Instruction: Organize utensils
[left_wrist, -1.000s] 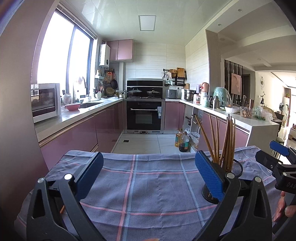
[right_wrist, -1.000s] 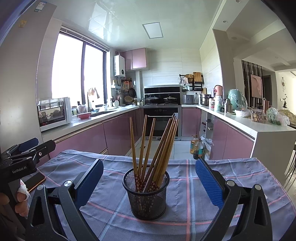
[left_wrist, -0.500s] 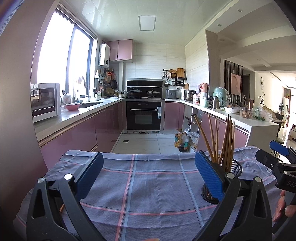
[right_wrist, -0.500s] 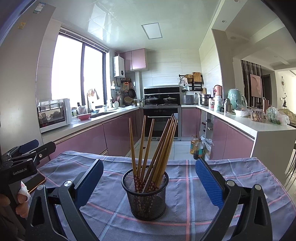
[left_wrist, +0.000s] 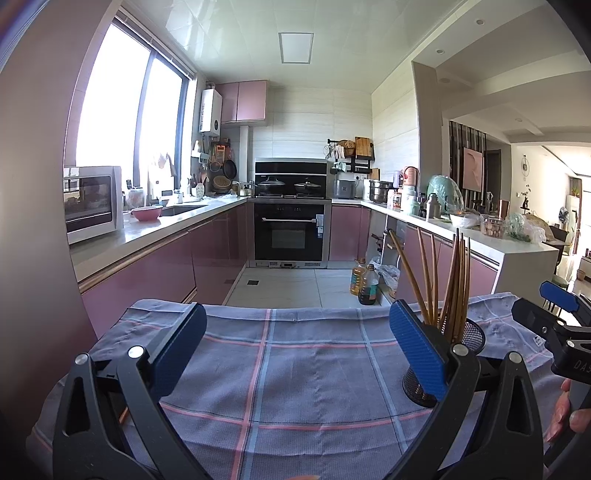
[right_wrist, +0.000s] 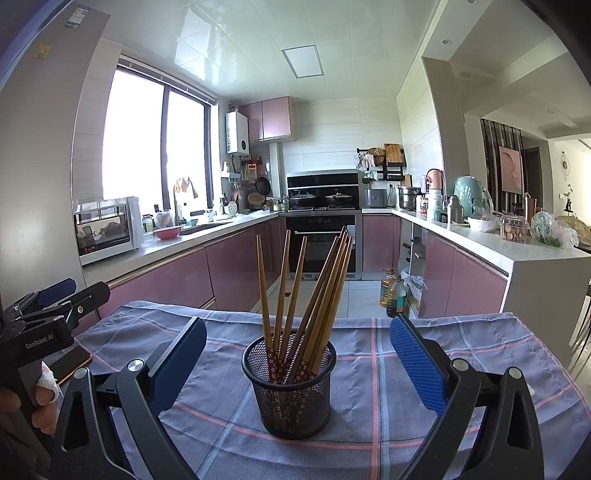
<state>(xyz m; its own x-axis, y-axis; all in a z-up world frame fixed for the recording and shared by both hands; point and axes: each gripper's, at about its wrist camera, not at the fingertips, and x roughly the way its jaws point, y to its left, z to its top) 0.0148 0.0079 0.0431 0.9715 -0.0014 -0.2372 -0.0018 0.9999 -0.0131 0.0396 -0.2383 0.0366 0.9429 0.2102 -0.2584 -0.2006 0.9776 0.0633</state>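
A black mesh holder (right_wrist: 291, 387) stands upright on the blue plaid cloth (right_wrist: 369, 387), holding several brown chopsticks (right_wrist: 314, 295). My right gripper (right_wrist: 295, 362) is open, and the holder stands between its blue pads without touching them. In the left wrist view the same holder (left_wrist: 463, 339) shows behind the right pad, with its chopsticks (left_wrist: 447, 280) fanned upward. My left gripper (left_wrist: 295, 350) is open over bare cloth (left_wrist: 295, 369), with nothing between its fingers. The other gripper (left_wrist: 561, 332) shows at the right edge, held by a hand.
An orange-edged phone (right_wrist: 70, 363) lies on the cloth near the left gripper (right_wrist: 48, 317). Beyond the table's far edge are the kitchen floor, two oil bottles (left_wrist: 364, 282), pink cabinets and an oven (left_wrist: 290, 230). A white counter (right_wrist: 517, 254) runs on the right.
Both views have shifted only slightly; the holder and chopsticks stay in place and both grippers remain open.
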